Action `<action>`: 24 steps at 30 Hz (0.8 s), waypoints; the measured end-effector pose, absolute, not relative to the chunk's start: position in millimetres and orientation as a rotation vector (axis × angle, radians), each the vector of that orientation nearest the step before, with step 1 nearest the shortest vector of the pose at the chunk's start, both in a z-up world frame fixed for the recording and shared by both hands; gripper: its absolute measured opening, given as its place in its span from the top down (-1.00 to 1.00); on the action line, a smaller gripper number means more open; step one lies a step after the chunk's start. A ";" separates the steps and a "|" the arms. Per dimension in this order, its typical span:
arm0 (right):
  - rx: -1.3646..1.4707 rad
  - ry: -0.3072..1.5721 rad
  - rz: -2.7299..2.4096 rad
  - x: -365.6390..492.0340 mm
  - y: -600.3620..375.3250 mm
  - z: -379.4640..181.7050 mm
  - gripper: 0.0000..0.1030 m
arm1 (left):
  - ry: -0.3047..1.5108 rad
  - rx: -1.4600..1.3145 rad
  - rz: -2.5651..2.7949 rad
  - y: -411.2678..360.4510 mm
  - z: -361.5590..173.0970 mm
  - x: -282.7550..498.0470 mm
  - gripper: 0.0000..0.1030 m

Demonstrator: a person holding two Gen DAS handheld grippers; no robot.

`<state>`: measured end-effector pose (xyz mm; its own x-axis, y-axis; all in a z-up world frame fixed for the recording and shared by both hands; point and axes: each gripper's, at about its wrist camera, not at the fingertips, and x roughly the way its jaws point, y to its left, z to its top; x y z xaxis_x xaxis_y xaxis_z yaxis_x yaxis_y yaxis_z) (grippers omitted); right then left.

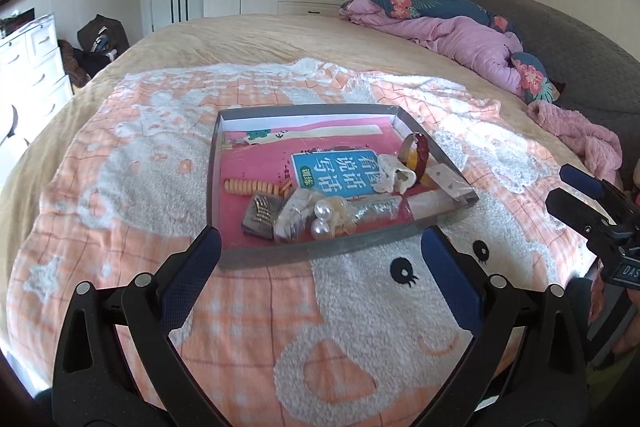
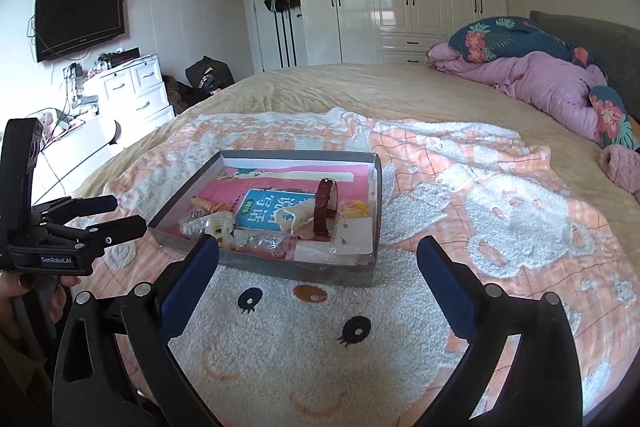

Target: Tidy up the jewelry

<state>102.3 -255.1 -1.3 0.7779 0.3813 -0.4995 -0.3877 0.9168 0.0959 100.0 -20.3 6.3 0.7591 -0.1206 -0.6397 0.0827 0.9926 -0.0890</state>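
A flat grey tray [image 1: 348, 251] full of jewelry sits on the pink and white blanket [image 1: 120, 187], and both grippers hang just in front of it, wide apart and holding nothing: the left gripper [image 1: 320, 247] and the right gripper [image 2: 318, 249]. The left view looks down on two pearl beads [image 1: 323, 219] near the tray's front wall. Only the right view shows a TV [image 2: 80, 19] on the wall far behind the tray and a dark red watch strap [image 2: 325, 205] standing up inside the tray.

right gripper [image 1: 576, 195] — cut by frame edge | tray [image 2: 280, 269] near wall — hides contents
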 end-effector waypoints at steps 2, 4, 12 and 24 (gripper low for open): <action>-0.008 0.535 0.423 96.1 -254.9 -2.2 -0.91 | 0.699 -0.056 -0.102 -22.1 5.0 93.6 -0.82; -0.004 0.537 0.429 89.1 -253.7 -5.2 -0.91 | 0.703 -0.058 -0.103 -23.8 2.3 86.4 -0.82; -0.062 0.543 0.403 72.0 -245.7 -24.4 -0.91 | 0.710 -0.068 -0.083 -24.9 -15.2 65.2 -0.82; -0.038 0.604 0.393 74.9 -241.8 -40.3 -0.91 | 0.720 -0.085 -0.073 -21.3 -23.8 63.6 -0.82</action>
<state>74.9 -241.8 -40.3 0.7513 0.3490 -0.5601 -0.3708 0.9253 0.0791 63.6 -21.3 -23.8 0.7495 -0.0958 -0.6551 0.0373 0.9940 -0.1026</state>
